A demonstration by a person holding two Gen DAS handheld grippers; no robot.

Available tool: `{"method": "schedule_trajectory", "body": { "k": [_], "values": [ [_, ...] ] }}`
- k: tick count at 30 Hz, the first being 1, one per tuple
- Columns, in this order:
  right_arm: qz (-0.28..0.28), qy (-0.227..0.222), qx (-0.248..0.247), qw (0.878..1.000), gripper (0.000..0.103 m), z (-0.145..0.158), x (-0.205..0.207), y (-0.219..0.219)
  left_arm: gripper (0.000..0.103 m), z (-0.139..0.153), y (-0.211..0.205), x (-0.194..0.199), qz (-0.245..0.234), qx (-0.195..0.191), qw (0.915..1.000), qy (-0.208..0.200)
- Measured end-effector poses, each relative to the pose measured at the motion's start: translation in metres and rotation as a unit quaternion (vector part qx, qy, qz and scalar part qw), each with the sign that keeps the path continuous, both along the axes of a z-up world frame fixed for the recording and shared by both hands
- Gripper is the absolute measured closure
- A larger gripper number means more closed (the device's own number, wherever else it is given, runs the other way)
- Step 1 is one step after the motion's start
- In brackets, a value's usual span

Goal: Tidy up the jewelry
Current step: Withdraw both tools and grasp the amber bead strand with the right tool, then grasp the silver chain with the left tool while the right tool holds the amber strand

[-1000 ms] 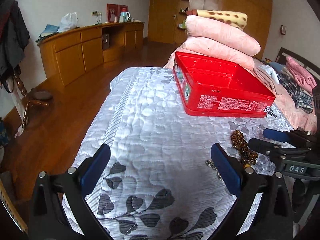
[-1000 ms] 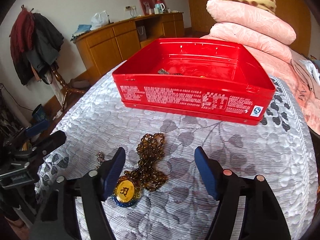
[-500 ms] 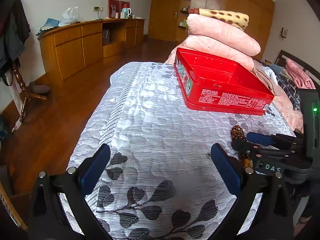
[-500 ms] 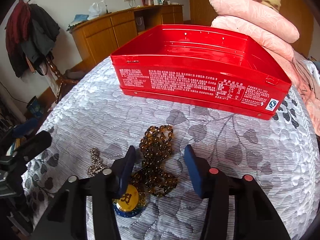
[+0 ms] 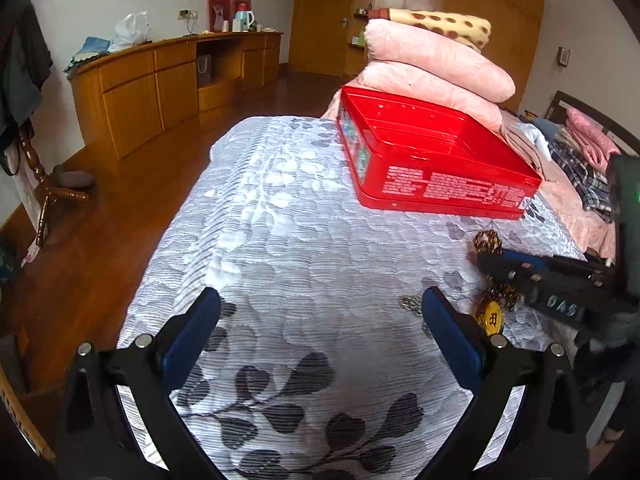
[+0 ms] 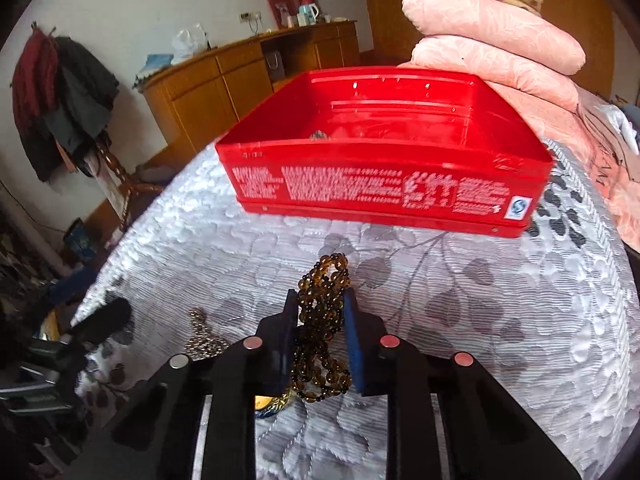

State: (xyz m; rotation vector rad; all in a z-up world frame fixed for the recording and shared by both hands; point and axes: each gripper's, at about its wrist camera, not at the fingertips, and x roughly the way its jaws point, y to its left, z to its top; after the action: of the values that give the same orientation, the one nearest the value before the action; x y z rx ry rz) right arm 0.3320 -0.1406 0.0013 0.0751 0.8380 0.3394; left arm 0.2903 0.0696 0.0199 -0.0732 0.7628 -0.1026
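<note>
Grey leaf-patterned bedspread [image 5: 304, 240]; wooden cabinets [image 5: 160, 88] behind.

A bed under a silver-grey quilted cover with a leaf pattern [image 6: 500, 320] carries 1 open red tin [image 6: 384, 188] near its far edge, 1 brown bead necklace with a gold pendant [image 6: 320, 320], 1 small metal chain [image 6: 202, 340] beside it, and stacked pink pillows [image 6: 500, 64] behind the tin.

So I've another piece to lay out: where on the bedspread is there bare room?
Free: the bedspread left of the red tin, ahead of the left gripper. Crowded: below the tin, where the right gripper closes on the brown bead necklace beside a silver chain.
</note>
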Motion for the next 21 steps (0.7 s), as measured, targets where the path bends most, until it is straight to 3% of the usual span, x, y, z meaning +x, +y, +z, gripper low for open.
{"method": "schedule_trajectory", "body": {
  "k": [12, 21],
  "values": [
    [-0.030, -0.031, 0.025, 0.999, 0.081, 0.031, -0.027, -0.054, 0.006, -0.011, -0.053, 0.000, -0.056, 0.008, 0.9982, 0.021],
    [-0.044, -0.024, 0.037, 0.998, 0.081, 0.022, -0.033, -0.077, 0.006, -0.023, -0.084, 0.009, -0.070, 0.004, 0.9960, 0.055]
  ]
}}
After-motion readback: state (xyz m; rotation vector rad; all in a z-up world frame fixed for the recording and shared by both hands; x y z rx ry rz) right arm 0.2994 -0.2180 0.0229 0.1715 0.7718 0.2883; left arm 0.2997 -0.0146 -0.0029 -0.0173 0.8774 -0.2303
